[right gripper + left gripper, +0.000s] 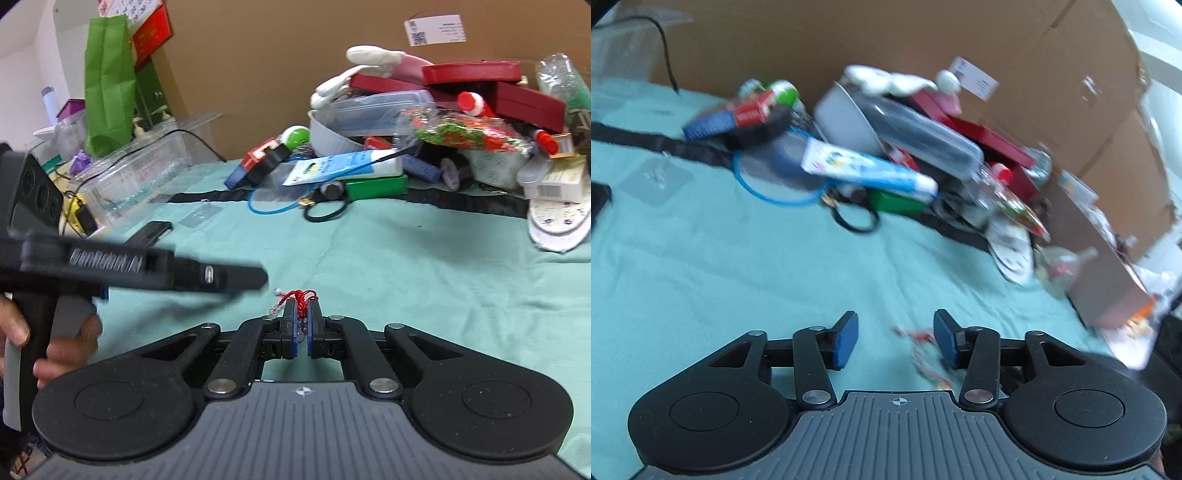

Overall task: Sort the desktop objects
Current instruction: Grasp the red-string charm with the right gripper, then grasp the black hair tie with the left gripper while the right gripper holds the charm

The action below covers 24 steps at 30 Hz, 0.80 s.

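Red cord (pixel 300 300) pinched by right gripper (pixel 303 325); left gripper (pixel 894 338) open.

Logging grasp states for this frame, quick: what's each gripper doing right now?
Left gripper: open, holding nothing, above the teal cloth.
Right gripper: closed on a red braided cord.

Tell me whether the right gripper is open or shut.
Shut: the right gripper has its blue pads pinched on a red cord.
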{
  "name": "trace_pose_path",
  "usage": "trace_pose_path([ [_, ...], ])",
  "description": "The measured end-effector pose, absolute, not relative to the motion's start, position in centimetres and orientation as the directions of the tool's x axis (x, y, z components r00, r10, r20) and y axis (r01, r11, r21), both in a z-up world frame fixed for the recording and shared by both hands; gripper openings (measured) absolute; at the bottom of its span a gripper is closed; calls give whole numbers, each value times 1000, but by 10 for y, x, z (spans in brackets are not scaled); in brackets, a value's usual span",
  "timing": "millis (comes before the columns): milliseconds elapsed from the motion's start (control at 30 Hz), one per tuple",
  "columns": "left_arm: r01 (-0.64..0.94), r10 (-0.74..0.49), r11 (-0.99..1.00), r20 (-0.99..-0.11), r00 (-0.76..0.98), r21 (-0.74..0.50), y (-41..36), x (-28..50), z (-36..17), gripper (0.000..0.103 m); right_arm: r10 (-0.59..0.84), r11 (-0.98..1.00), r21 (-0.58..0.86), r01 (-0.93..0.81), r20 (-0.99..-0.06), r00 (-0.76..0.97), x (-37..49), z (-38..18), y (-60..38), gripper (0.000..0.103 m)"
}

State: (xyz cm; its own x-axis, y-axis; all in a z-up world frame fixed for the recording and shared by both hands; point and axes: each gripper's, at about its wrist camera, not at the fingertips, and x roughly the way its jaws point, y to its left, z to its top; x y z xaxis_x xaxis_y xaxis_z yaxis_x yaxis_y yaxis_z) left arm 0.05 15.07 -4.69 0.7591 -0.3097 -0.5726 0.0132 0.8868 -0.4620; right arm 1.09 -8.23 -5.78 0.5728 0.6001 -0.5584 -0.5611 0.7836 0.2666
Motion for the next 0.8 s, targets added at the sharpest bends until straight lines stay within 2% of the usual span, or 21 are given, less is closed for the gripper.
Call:
trace_pose_path([
  [100,-39,-213,917,-569,794,-398,154,19,-43,69,594,788,264,-555,-562,576,12,-59,-85,5],
  [233,-32,-180,941,-579,795,-337,146,49,-45,68,584,795,250,-553,-564,584,12,-60,-85,5],
  [400,35,-182,965,-571,801,-259,127,78,-46,47,553,817,230,-529,-572,606,16,-60,-93,5],
  [533,74,-182,976,-580,794,-204,110,97,-46,47,535,834,246,-494,-580,615,20,-62,-105,5],
  [600,60,-145,986,-623,768,-156,104,108,-54,45,528,839,243,-486,-579,621,20,-62,-107,5],
  [633,56,-125,990,-608,784,-131,102,109,-56,44,526,841,240,-486,-579,623,19,-61,-109,5],
  [700,57,-95,995,-611,786,-81,98,109,-59,37,524,842,242,-482,-578,625,18,-62,-111,5],
  [767,47,-61,998,-620,782,-40,94,106,-58,2,523,845,251,-473,-579,626,19,-63,-113,5],
  [800,58,-66,998,-626,777,-33,92,104,-58,0,526,844,260,-470,-577,625,19,-63,-114,5],
])
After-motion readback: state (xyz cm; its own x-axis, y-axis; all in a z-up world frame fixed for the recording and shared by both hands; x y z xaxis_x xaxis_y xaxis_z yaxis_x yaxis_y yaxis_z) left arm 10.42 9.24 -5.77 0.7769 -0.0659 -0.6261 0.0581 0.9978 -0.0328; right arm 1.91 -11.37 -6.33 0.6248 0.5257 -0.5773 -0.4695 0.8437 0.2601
